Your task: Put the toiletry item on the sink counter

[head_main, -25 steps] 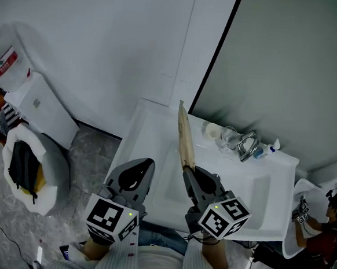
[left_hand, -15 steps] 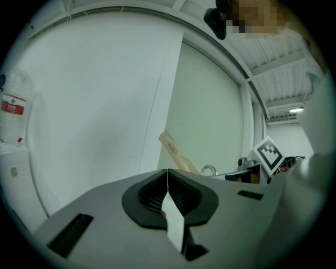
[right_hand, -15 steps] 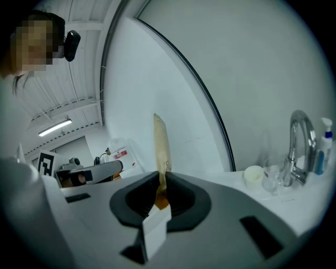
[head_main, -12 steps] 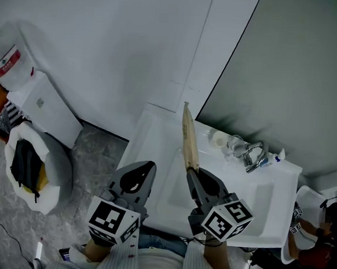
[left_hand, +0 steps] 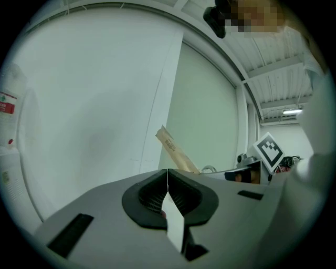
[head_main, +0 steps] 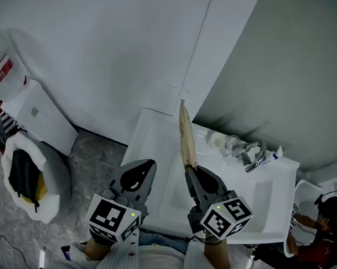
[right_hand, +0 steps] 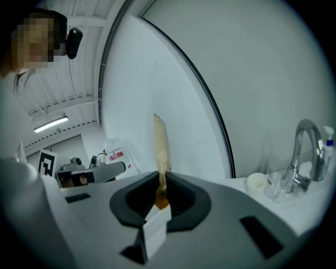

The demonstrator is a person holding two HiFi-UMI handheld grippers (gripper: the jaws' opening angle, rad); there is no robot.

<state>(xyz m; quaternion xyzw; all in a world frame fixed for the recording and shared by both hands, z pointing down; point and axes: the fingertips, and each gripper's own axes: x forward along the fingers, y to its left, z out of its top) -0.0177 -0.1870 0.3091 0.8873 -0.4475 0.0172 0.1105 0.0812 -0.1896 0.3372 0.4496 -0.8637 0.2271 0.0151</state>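
Premises present as a washroom, or a mock-up of one. A white sink counter (head_main: 151, 136) with a moulded basin (head_main: 257, 193) carries a chrome tap (head_main: 251, 155), a small white cup (head_main: 217, 140), a clear glass (head_main: 232, 145) and a small bottle (head_main: 276, 150), backed by a plain white wall (head_main: 105, 50) and a large grey, dark-edged panel (head_main: 289, 71). A mottled grey floor (head_main: 91, 160), a white-lined bin (head_main: 52, 177), a strip light (right_hand: 51, 124) under a ribbed ceiling and a second person (head_main: 321, 250) in a headset beside the counter point to a staged set, not a home
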